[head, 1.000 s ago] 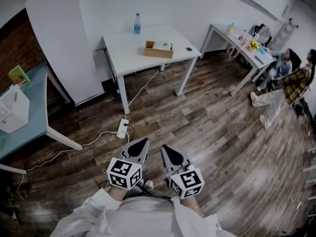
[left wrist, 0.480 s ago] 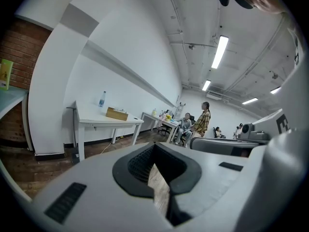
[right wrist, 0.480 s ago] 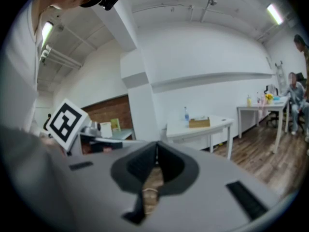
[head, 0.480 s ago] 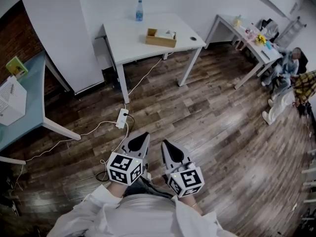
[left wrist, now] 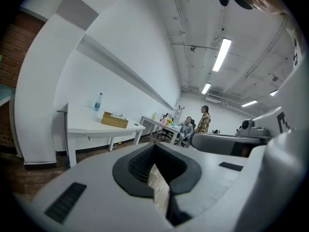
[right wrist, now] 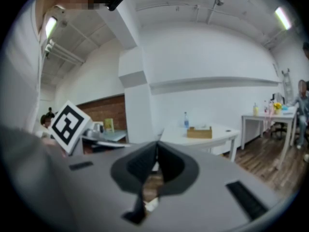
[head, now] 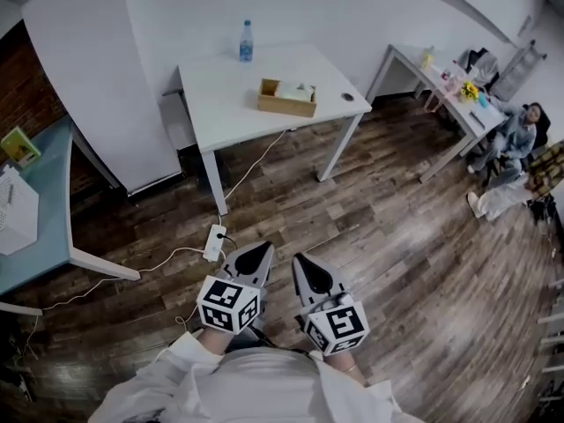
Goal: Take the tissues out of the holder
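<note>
- Two grippers are hovering side by side on the near side of the room: the left gripper [head: 257, 252] and the right gripper [head: 301, 263], both over the wood floor [head: 397, 236].
- Both are sitting with their jaws pressed together, gripping nothing at all.
- One tissue holder [head: 286, 98] is sitting on the white table [head: 220, 77] at the far side, with tissues [head: 300, 89] poking out the top, well apart from both grippers.
- One water bottle [head: 246, 41] is standing further back on that table.
- One power strip [head: 213, 241] is lying just beyond the left gripper.
- Two people [head: 520, 130] are hanging out far right.
</note>
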### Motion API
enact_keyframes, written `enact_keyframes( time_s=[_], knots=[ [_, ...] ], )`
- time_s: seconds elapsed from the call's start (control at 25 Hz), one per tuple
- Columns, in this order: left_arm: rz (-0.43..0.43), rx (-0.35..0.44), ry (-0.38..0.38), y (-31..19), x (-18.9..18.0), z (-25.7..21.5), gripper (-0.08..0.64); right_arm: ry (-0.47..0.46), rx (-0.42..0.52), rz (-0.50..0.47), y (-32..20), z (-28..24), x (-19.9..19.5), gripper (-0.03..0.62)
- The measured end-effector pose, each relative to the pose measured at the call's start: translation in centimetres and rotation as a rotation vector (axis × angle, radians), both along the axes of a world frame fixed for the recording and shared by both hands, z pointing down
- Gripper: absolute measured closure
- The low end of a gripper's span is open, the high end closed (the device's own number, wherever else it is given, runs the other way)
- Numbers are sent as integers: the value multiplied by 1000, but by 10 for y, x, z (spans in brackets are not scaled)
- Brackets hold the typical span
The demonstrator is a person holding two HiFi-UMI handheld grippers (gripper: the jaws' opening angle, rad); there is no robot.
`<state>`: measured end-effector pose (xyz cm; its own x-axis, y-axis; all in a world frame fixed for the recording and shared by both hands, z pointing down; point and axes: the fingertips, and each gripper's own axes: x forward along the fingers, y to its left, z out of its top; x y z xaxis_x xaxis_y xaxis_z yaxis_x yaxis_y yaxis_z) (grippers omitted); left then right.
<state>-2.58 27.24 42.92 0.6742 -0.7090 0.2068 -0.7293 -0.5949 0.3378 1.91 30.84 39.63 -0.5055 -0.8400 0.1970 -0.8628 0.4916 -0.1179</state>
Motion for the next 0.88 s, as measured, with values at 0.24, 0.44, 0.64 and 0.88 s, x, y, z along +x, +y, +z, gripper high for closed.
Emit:
enact_keyframes(
  time_s=[0.24,0.44,0.64,0.88],
  knots=[
    [44,43,-20,-80,10,-15,545,16,33,10,-94,-19,3,581],
    [80,80,-8,-151,11,-28,545,19,64,25,-166,-28,2,581],
    [92,83,-5,-198,10,-31,545,10,65,49,-206,-30,2,581],
    [82,34,0,-226,9,-19,545,-4,26,89,-227,-20,14,581]
  ],
)
